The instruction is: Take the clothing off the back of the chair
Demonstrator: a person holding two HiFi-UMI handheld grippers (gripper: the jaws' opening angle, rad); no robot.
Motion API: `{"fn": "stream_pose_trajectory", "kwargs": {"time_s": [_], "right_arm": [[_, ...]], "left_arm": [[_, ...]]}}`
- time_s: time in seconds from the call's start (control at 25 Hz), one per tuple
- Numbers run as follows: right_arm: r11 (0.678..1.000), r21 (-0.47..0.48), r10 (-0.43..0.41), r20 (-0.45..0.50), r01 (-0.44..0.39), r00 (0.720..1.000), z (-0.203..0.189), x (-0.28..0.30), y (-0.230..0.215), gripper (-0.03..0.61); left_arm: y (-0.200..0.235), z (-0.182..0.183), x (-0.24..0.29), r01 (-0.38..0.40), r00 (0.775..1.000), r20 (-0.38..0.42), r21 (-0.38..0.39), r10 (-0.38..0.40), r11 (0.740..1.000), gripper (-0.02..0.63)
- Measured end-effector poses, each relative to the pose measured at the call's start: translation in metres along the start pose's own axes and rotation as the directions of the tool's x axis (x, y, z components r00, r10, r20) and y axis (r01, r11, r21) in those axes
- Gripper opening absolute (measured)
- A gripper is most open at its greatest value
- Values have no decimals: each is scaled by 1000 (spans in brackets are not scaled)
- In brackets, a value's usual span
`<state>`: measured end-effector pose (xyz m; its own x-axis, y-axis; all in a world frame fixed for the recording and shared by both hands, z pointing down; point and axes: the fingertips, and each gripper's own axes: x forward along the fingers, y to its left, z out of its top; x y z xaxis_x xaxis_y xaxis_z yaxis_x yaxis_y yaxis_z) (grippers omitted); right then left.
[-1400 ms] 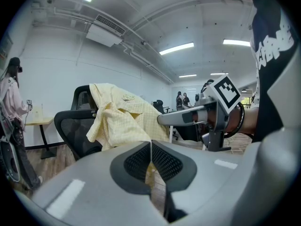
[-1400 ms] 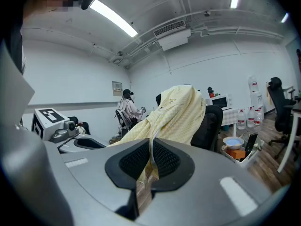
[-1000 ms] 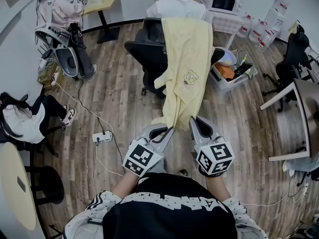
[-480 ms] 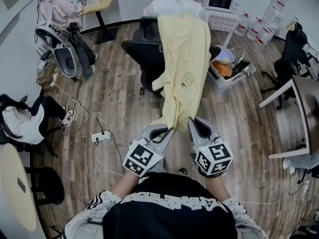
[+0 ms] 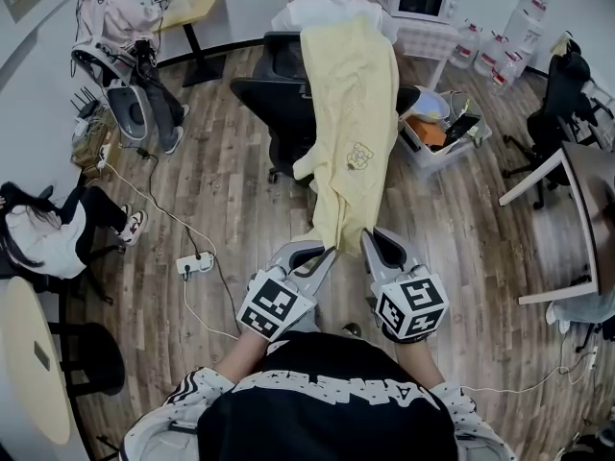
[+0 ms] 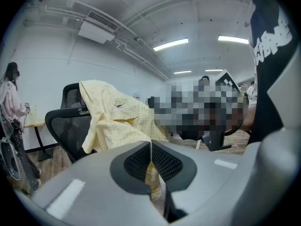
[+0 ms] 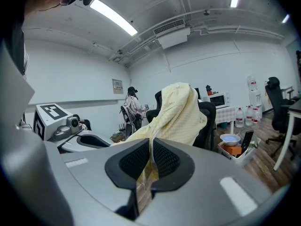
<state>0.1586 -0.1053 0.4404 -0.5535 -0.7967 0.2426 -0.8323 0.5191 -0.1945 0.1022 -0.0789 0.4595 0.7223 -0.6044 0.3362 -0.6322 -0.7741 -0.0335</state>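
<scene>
- Head view first: we are facing the black office chair (image 5: 274, 94), and the yellow checked garment (image 5: 351, 104) is hanging over its backrest, with the hem trailing down towards us.
- On the left, the left gripper (image 5: 323, 255) is pinching the hem's left corner. In the left gripper view its pads are pressing together, with only a thin fold of yellow cloth caught between them.
- On the right, the right gripper (image 5: 369, 240) is biting the other corner. Its jaws are nearly closed, and the cloth is clamped in the seam between the pads.
- We are reading this two-corner hold as deliberate. Gripping both ends should be holding the cloth spread and taut, so a pull would slide it over the backrest rather than bunch it up. The garment is not yet off the chair.
- Underfoot we are seeing a wooden plank floor (image 5: 240, 190), with a white power strip (image 5: 195, 263) lying at the left, its cable snaking away.
- Further right, a person in white (image 5: 332, 12) is sitting beyond the chair, a microwave (image 5: 426, 3) is sitting against the back wall, a storage bin (image 5: 444, 142) is standing just beside the chair, and a desk edge (image 5: 586, 209) is showing at the far right.
</scene>
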Motion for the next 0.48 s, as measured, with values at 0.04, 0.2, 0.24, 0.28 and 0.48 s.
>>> {"fn": "stream_pose_trajectory", "kwargs": {"time_s": [0.04, 0.2, 0.24, 0.28, 0.48], "right_arm": [[1000, 0, 1, -1, -1, 1000, -1, -1, 1, 35], [1000, -3, -2, -5, 2, 1000, -2, -5, -2, 35], [1000, -4, -3, -5, 3, 1000, -1, -7, -3, 35], [1000, -5, -3, -5, 2, 1000, -1, -8, -4, 35], [1000, -5, -1, -7, 1, 1000, -3, -12, -2, 35]], "left_arm": [[-1, -1, 0, 1, 1000, -1, 1, -1, 1000, 2], [-6, 2, 1, 6, 1000, -1, 5, -6, 1000, 2], [-7, 3, 2, 7, 1000, -1, 6, -7, 1000, 2], [-8, 3, 3, 8, 1000, -1, 7, -8, 1000, 2], [-15, 3, 3, 17, 1000, -5, 13, -17, 1000, 2]]}}
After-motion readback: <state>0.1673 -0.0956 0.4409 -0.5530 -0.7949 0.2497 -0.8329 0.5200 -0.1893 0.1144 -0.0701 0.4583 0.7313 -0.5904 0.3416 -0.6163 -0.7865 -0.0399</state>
